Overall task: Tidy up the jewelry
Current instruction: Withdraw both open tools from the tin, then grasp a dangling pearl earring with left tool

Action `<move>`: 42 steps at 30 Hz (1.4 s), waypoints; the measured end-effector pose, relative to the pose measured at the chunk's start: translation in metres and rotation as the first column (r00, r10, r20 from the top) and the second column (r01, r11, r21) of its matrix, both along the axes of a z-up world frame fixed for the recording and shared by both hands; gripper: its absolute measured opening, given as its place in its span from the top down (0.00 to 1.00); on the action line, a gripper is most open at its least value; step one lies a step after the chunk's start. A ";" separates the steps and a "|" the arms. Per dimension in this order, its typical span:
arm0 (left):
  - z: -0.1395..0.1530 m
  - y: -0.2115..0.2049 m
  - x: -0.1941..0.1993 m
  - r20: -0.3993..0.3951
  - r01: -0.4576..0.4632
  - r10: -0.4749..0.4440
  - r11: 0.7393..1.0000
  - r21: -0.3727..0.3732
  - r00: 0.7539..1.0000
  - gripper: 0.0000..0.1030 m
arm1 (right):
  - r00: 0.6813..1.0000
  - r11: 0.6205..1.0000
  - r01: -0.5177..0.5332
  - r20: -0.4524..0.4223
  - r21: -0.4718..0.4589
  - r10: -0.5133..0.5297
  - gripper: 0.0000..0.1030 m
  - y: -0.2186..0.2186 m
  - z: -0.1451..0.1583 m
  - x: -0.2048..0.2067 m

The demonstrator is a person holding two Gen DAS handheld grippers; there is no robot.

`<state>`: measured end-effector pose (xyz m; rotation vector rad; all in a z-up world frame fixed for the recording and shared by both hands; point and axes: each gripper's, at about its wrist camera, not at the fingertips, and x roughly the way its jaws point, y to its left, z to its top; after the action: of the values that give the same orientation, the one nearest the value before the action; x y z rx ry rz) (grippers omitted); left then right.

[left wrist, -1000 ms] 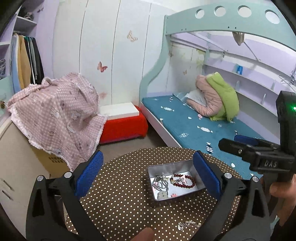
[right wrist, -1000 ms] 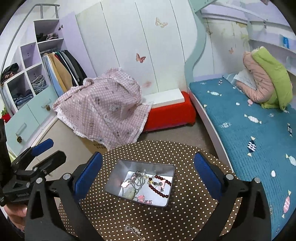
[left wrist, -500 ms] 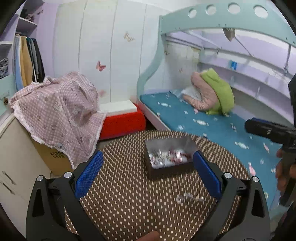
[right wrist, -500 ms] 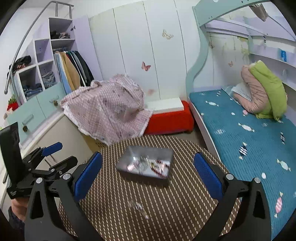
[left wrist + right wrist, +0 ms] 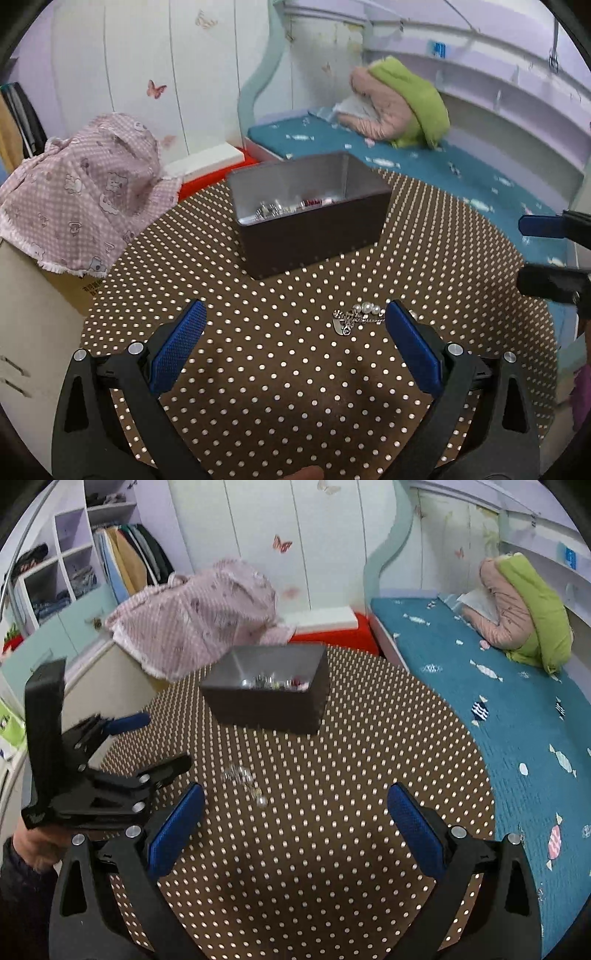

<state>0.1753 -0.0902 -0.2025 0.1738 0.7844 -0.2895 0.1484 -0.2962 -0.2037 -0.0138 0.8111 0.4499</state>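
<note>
A dark metal box point(image 5: 310, 214) with several pieces of jewelry inside stands on the round brown polka-dot table point(image 5: 258, 369); it also shows in the right wrist view point(image 5: 269, 690). A loose silver-and-pearl bracelet point(image 5: 360, 316) lies on the table in front of the box, just ahead of my left gripper's right finger; it shows blurred in the right wrist view point(image 5: 245, 782). My left gripper point(image 5: 295, 343) is open and empty, low over the table. My right gripper point(image 5: 295, 823) is open and empty, to the right of the bracelet.
A teal bed point(image 5: 498, 701) with a pink and green bundle point(image 5: 524, 605) lies right of the table. A pink checked cloth point(image 5: 81, 192) covers a cardboard box at the left. A red and white box point(image 5: 332, 627) sits behind. Shelves and a wardrobe point(image 5: 74, 572) stand at far left.
Both grippers have dropped much lower toward the table and closer to the bracelet. The box now shows from the side instead of from above. Both stay open.
</note>
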 end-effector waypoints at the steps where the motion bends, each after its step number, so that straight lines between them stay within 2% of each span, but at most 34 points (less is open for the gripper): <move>1: -0.005 -0.002 0.004 -0.012 0.006 -0.006 1.000 0.007 1.000 0.06 | 1.000 1.000 -0.005 -0.009 -0.001 0.005 0.07 0.001 -0.003 0.000; 9: -0.037 -0.017 0.028 -0.072 0.050 -0.044 0.996 0.075 0.996 0.06 | 0.998 1.000 -0.017 -0.059 -0.018 0.016 0.07 0.004 -0.022 0.011; 16: -0.051 -0.023 0.038 -0.103 0.068 -0.060 0.995 0.074 0.993 0.09 | 0.996 1.000 -0.018 -0.089 -0.021 0.016 0.07 0.005 -0.035 0.017; 17: -0.052 -0.023 0.039 -0.109 0.073 -0.065 0.995 0.074 0.992 0.14 | 0.995 1.000 -0.019 -0.094 -0.021 0.017 0.07 0.005 -0.037 0.018; 18: -0.054 -0.024 0.041 -0.120 0.080 -0.071 0.995 0.067 0.990 0.23 | 0.995 1.000 -0.020 -0.099 -0.022 0.018 0.07 0.005 -0.039 0.018; 20: -0.054 -0.024 0.046 -0.137 0.087 -0.084 0.996 0.015 0.987 0.36 | 0.994 0.999 -0.023 -0.104 -0.022 0.021 0.07 0.007 -0.040 0.018; 22: -0.053 -0.026 0.047 -0.142 0.110 -0.109 0.994 0.000 0.984 0.55 | 0.994 0.999 -0.031 -0.110 -0.022 0.029 0.07 0.009 -0.042 0.018; 23: -0.053 -0.028 0.046 -0.143 0.127 -0.126 0.992 0.000 0.982 0.61 | 0.993 0.999 -0.035 -0.113 -0.024 0.032 0.07 0.009 -0.044 0.018; 25: -0.052 -0.033 0.045 -0.153 0.164 -0.164 0.986 -0.015 0.974 0.86 | 0.992 0.999 -0.037 -0.118 -0.022 0.034 0.07 0.011 -0.046 0.018; 27: -0.052 -0.033 0.045 -0.167 0.185 -0.188 0.982 -0.038 0.968 0.93 | 0.992 0.999 -0.036 -0.123 -0.020 0.034 0.07 0.011 -0.047 0.018; 30: -0.050 -0.031 0.045 -0.184 0.202 -0.217 0.974 -0.099 0.959 0.98 | 0.992 0.999 -0.037 -0.124 -0.015 0.035 0.07 0.012 -0.047 0.018; 35: -0.035 -0.023 0.041 -0.155 0.210 -0.237 0.963 -0.168 0.959 0.98 | 0.992 0.999 -0.041 -0.123 -0.014 0.039 0.07 0.014 -0.047 0.018; 42: -0.012 -0.016 0.032 -0.118 0.215 -0.244 0.953 -0.212 0.963 0.98 | 0.992 0.999 -0.047 -0.118 -0.013 0.045 0.07 0.016 -0.046 0.017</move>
<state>0.2074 -0.1065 -0.2141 0.0566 0.8733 -0.6044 0.1655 -0.2804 -0.2501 -0.0213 0.9317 0.4912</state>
